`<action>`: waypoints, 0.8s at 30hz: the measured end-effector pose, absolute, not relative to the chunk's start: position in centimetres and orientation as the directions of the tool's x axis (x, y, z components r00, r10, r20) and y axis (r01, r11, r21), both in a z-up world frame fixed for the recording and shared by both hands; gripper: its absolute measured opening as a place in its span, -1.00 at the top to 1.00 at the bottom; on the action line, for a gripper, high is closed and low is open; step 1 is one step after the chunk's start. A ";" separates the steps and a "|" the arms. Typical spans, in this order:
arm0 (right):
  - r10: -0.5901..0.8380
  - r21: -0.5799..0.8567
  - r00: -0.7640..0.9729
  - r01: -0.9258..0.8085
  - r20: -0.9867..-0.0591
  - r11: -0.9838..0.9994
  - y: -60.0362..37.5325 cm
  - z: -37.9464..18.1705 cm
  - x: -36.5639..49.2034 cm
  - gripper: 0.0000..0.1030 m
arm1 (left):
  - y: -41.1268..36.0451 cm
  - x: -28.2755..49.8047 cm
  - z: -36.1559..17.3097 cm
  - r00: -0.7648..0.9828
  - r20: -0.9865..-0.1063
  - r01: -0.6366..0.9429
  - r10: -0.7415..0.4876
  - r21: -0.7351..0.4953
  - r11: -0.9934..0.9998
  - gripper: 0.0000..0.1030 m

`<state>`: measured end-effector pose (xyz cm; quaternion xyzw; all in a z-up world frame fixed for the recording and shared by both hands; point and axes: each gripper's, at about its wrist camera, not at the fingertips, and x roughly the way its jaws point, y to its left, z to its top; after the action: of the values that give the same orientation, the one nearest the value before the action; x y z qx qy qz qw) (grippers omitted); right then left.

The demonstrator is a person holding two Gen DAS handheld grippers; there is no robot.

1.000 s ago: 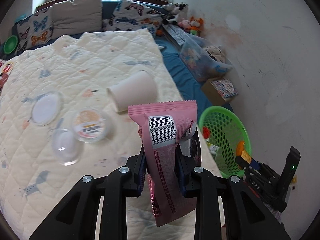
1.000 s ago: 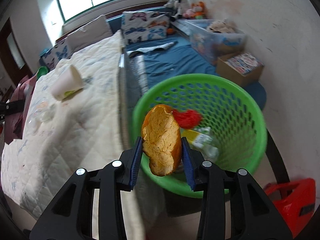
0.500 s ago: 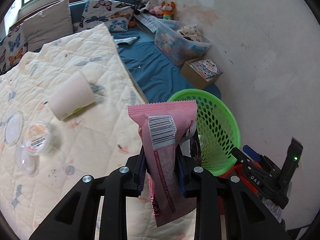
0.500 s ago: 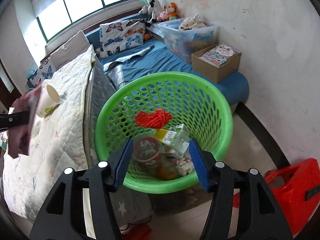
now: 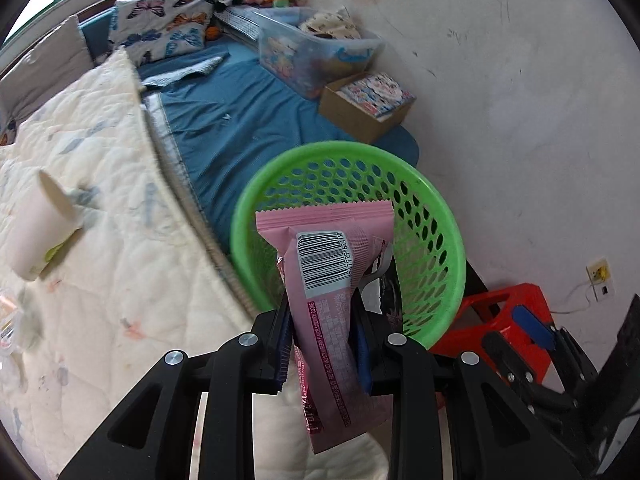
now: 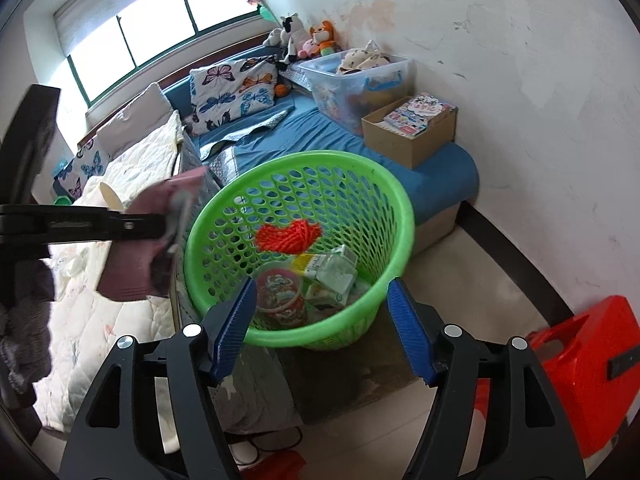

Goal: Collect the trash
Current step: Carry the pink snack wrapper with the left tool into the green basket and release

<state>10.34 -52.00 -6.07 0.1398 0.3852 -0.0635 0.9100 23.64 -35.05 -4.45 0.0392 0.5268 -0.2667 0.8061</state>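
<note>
Left gripper (image 5: 323,340) clamps pink wrapper (image 5: 332,280) upright, lengthwise; right gripper (image 6: 322,326) opening, empty.

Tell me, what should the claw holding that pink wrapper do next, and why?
Probably carry it a little further over the green basket, then let go. The left claw is shut on the pink wrapper, which hangs near the basket's near rim rather than over its middle. The right claw is opening with nothing between its jaws.
</note>
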 end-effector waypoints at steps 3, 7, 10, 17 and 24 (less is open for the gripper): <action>-0.006 0.218 0.694 0.234 -0.720 0.948 -52.4 -6.2 10.0 -0.33 | -36.6 23.8 -5.1 0.288 -0.877 0.489 -0.384 -0.210 0.847 0.48; -0.005 0.222 0.694 0.237 -0.720 0.946 -52.6 -6.2 9.8 -0.33 | -37.7 23.7 -5.8 0.282 -0.882 0.504 -0.377 -0.198 0.841 0.32; -0.002 0.224 0.696 0.234 -0.718 0.946 -52.5 -6.1 9.8 -0.33 | -38.0 23.6 -6.2 0.278 -0.882 0.510 -0.380 -0.200 0.837 0.07; 0.009 0.226 0.698 0.219 -0.716 0.949 -51.9 -6.1 9.8 -0.33 | -37.1 23.6 -6.1 0.294 -0.871 0.512 -0.394 -0.205 0.834 -0.15; 0.024 0.226 0.707 0.193 -0.707 0.955 -50.8 -5.5 9.9 -0.35 | -34.3 22.9 -4.8 0.336 -0.850 0.504 -0.405 -0.201 0.840 -0.19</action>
<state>9.91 -50.79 -5.45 0.1430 0.3799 -0.0462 0.9127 22.92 -34.27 -4.81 0.0490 0.5042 -0.2785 0.8160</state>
